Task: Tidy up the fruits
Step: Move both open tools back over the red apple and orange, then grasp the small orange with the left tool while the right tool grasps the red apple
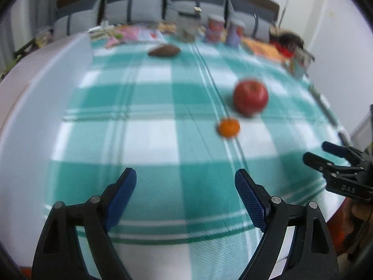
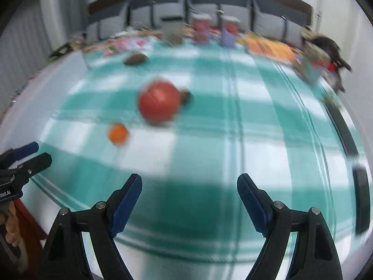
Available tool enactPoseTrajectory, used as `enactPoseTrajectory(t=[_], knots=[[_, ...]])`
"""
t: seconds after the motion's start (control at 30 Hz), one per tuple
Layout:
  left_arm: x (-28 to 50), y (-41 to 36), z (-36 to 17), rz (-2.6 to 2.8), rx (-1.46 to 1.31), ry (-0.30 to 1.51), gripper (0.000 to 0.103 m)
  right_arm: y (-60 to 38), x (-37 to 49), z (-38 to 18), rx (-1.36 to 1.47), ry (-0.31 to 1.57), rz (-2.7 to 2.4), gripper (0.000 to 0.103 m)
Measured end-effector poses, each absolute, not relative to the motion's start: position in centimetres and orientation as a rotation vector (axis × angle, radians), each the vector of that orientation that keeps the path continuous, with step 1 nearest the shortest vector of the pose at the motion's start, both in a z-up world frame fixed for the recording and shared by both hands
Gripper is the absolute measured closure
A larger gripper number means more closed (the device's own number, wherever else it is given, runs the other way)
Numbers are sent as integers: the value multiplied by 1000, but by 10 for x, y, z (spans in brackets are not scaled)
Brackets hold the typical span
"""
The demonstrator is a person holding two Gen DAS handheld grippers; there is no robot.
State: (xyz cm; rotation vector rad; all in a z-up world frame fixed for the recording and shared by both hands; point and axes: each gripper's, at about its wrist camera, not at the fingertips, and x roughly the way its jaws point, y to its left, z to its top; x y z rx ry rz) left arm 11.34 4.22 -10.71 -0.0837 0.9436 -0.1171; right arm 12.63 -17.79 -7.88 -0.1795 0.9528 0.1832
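Observation:
A red apple (image 1: 250, 97) lies on the green checked tablecloth (image 1: 163, 121), with a small orange fruit (image 1: 229, 127) just in front of it. A brown oblong fruit (image 1: 164, 50) lies farther back. My left gripper (image 1: 185, 186) is open and empty, near the table's front edge. In the right wrist view the apple (image 2: 159, 103), the orange fruit (image 2: 118, 133) and the brown fruit (image 2: 135, 58) lie ahead to the left. My right gripper (image 2: 189, 186) is open and empty. Each gripper shows at the other view's edge: the right gripper (image 1: 326, 156), the left gripper (image 2: 35, 154).
Several jars and cups (image 1: 213, 29) stand along the far edge of the table, with colourful packets (image 1: 126, 33) at the back left and an orange packet (image 1: 263, 46) at the back right. A grey sofa (image 1: 144, 7) is behind. The view is blurred.

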Motion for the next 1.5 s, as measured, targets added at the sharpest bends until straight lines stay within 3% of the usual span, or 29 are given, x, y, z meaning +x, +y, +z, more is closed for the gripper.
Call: enactPoseTrajectory(t=[0.5,0.83,0.9,0.97,1.03,1.07,1.27,1.5], knots=[[107,12,-145,-94,0,963,15,-205,103,-116,-129,912,132,19],[175,-18,-131,-191,-30,916,18,-212,104,-114,-88,890,135,19],[185,-23,-134,-195,-19,925,29,-215,107,-112,-66,889,137,19],[194,-27,-141,-205,-6,954,51,-218,119,-107,-41,894,146,19],[197,-29,-142,-208,15,944,57,-216,134,-99,-38,888,170,19],[197,-30,-142,-221,21,936,72,-213,143,-93,-49,882,190,19],[189,-14,-138,-213,16,947,72,-145,195,-66,-226,863,371,19],[169,33,-126,-143,-38,954,73,-76,242,-97,-413,928,295,20]])
